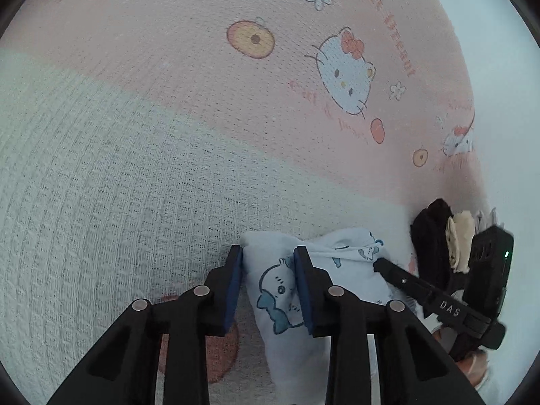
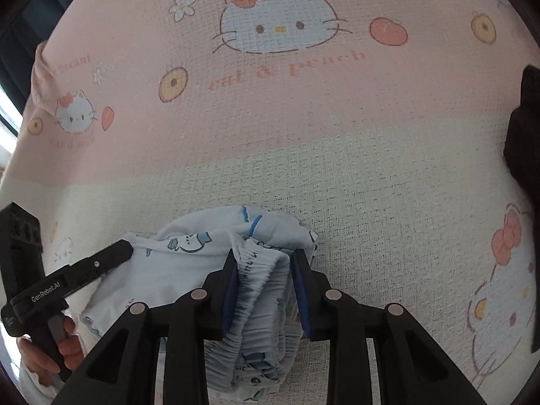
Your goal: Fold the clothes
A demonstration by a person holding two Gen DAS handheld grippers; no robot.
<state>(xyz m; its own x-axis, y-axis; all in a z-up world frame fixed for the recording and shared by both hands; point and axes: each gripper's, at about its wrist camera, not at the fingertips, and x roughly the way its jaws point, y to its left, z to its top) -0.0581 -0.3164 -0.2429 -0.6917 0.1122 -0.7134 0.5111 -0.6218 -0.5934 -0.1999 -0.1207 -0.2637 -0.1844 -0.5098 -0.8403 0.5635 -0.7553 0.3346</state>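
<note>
**Both tongs clamped on a small printed garment**

Pink-and-cream waffle-weave bedding with cat faces, peaches and flowers carries everything. Nearest, the left tongs are clamped on a smooth end of the pale blue garment, a cartoon creature printed between the blue pads. The right tongs pinch its gathered, elastic-ruched waistband, so it looks like small shorts or underwear. Between the two grips the thin, soft cloth lies bunched and creased on the cream band of the bed, nearer its left edge. Folding seems barely begun: no neat crease shows, and it needs spreading first. Farther off, by that edge, dark and beige items sit rolled together; whether they are finished folds I cannot tell
</note>
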